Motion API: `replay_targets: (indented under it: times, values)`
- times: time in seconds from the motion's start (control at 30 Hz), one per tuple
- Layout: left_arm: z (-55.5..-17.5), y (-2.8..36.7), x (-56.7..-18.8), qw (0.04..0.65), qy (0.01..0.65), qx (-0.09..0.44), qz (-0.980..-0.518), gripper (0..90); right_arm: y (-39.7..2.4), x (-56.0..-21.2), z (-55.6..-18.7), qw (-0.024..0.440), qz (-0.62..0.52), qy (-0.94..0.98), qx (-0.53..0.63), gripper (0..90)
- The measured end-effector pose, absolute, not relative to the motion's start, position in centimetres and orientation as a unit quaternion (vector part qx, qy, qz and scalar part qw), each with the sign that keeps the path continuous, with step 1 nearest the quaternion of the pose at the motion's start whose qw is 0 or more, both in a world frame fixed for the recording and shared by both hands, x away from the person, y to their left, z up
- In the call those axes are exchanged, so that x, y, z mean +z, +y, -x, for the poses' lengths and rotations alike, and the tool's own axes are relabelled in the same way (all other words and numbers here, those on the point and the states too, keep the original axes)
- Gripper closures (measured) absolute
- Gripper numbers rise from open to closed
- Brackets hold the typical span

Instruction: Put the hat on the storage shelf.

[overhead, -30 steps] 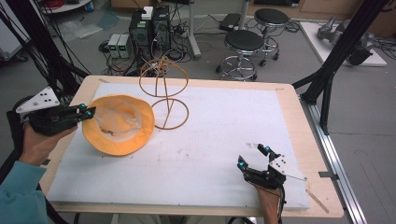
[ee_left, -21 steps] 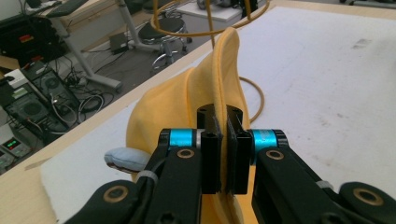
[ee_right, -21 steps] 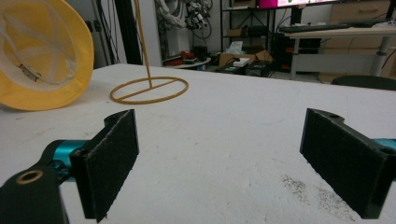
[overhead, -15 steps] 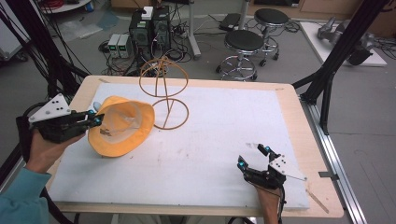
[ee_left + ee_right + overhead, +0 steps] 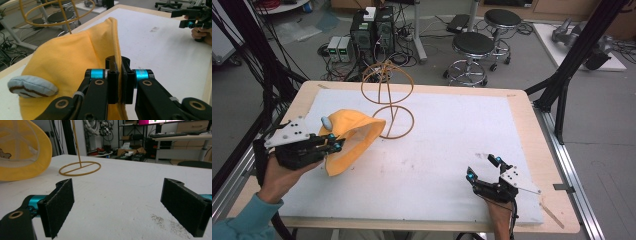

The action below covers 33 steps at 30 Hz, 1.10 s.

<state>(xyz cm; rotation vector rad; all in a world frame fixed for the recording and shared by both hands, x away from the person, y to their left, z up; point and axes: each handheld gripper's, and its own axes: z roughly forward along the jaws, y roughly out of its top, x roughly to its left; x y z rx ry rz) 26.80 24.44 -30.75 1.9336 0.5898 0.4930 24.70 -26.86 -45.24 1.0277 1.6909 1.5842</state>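
My left gripper [image 5: 332, 143] is clenched on the brim of the yellow hat [image 5: 349, 137], its two pads pressed together with the fabric edge pinched between them, as the left gripper view shows [image 5: 119, 85]. The hat [image 5: 72, 65] hangs from that grip at the left side of the white mat [image 5: 452, 135], tilted up on edge with its opening turned toward the middle of the table. Its lower edge seems to rest on the mat, though I cannot be sure from above. A small pale-blue ear [image 5: 31, 86] with brown trim sticks out from the crown on the outer side. Just beside the hat, farther back, stands the yellow wire hat stand [image 5: 387, 95], its ring base [image 5: 80, 168] flat on the mat and apart from the hat. In my right gripper view the hat's inside [image 5: 22, 152] shows white seam tape.

My right gripper [image 5: 484, 167] sits released near the front right of the mat, jaws spread wide with nothing between them, well apart from the hat. My right hand [image 5: 499, 212] holds it low over the mat.
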Motion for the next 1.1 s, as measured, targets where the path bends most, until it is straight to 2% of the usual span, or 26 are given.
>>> replay_targets:
  times: [0.73,0.93,1.1]
  values:
    - [-25.5,17.3,-34.6,0.513,0.197,0.129,-0.825,84.4,-26.9,-45.3,-24.7,0.299,-0.387,0.635,0.598,10.4]
    - [-25.6,16.4,-35.1,0.523,0.182,0.090,-0.828,74.4,-26.9,-45.3,-24.7,0.298,-0.388,0.634,0.599,10.4]
    - [-25.3,15.9,-35.3,0.533,0.169,0.086,-0.825,53.8,-27.0,-45.3,-24.7,0.300,-0.387,0.633,0.600,10.4]
